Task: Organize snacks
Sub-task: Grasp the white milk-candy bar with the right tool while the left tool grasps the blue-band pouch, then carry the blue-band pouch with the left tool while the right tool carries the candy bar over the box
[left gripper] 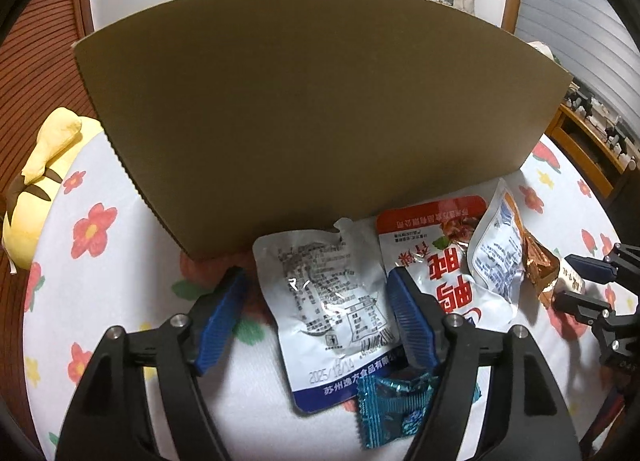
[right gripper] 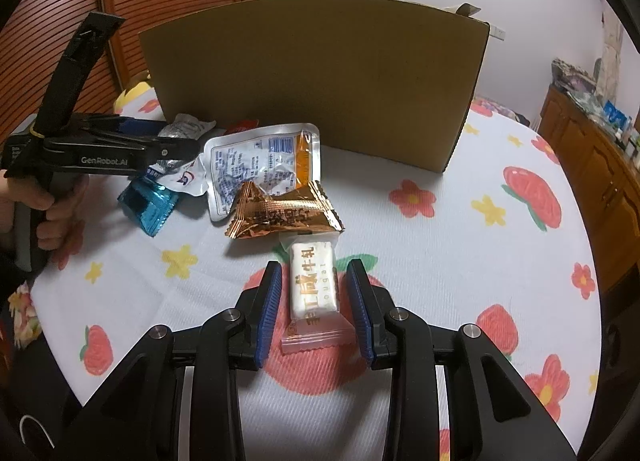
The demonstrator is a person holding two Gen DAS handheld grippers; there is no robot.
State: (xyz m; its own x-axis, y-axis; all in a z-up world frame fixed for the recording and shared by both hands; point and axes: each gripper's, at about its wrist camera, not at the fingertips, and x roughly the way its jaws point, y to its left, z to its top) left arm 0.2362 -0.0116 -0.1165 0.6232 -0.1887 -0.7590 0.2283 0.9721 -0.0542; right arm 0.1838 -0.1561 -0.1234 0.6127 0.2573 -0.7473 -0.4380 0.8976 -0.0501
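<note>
My left gripper (left gripper: 316,281) is open, its blue fingers on either side of a silver snack pouch (left gripper: 332,309) lying on the flowered tablecloth. A teal candy wrapper (left gripper: 392,409) lies just below it, a red-and-white pouch (left gripper: 436,257) and a second silver pouch (left gripper: 498,257) to its right. My right gripper (right gripper: 314,273) is open around a white nougat candy (right gripper: 314,281) without squeezing it. A gold wrapper (right gripper: 280,213) lies just beyond it. The brown cardboard box (right gripper: 320,77) stands behind the snacks.
A yellow plush toy (left gripper: 40,181) sits at the table's left edge. A wooden cabinet (right gripper: 592,165) stands to the right. The left gripper (right gripper: 184,145) shows in the right wrist view, held by a hand (right gripper: 40,205).
</note>
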